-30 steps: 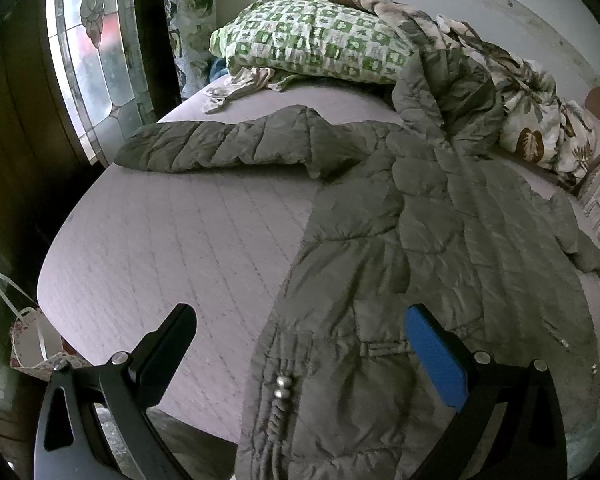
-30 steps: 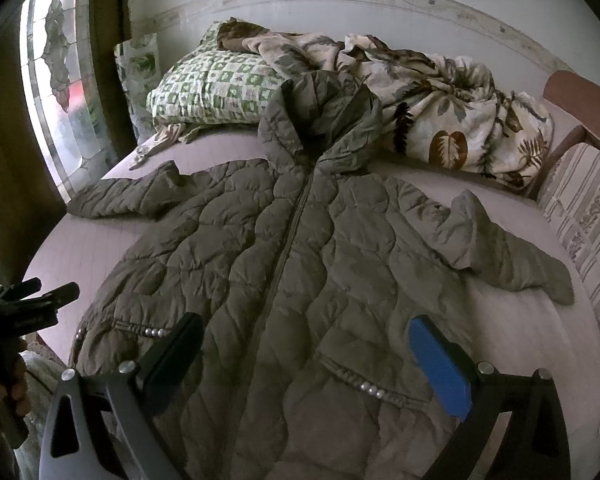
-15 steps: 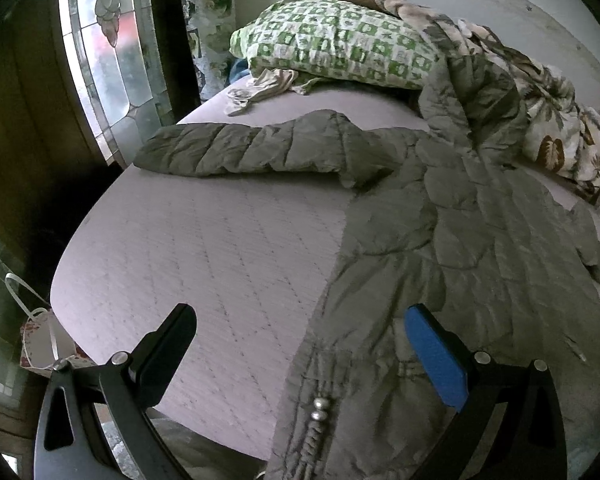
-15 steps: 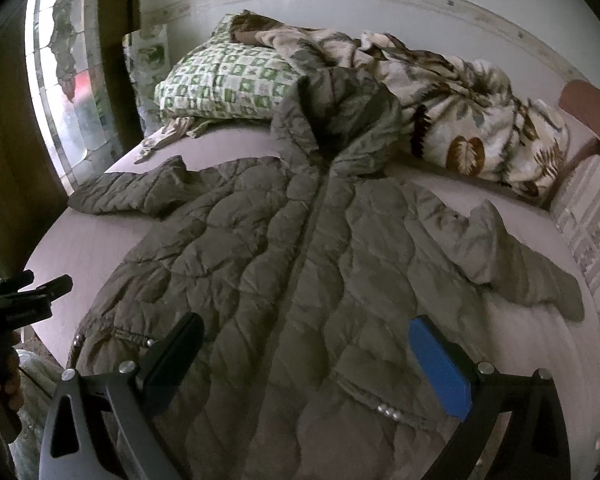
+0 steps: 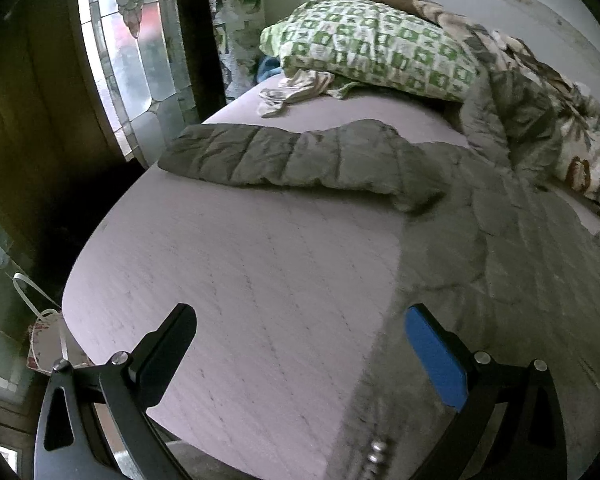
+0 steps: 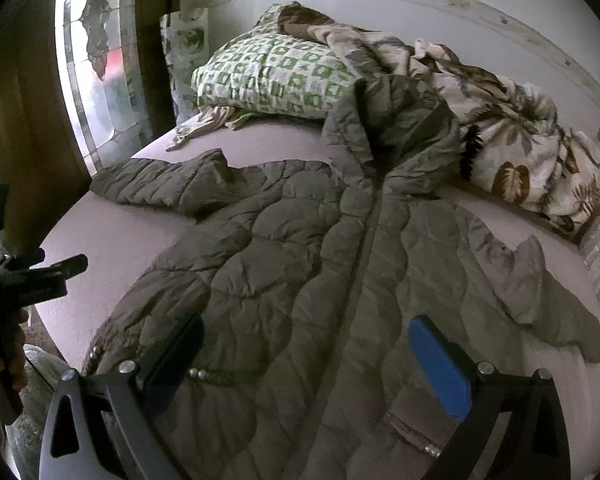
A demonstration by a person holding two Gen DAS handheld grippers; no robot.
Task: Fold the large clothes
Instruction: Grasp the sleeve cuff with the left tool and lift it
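olive quilted coat spread flat on the lilac bed, sleeves out, hood by green pillow, left gripper and right gripper both wide apart, empty

**Olive quilting on a pale lilac bed**

The long quilted puffer coat is a dull olive-grey all over, with small silver beads at its pockets. Under it the stitched mattress cover is pale lilac-pink. The plump pillow wears green-and-white checks; the crumpled blanket is cream with brown leaf prints. One gripper finger pad is bright blue, the other black.
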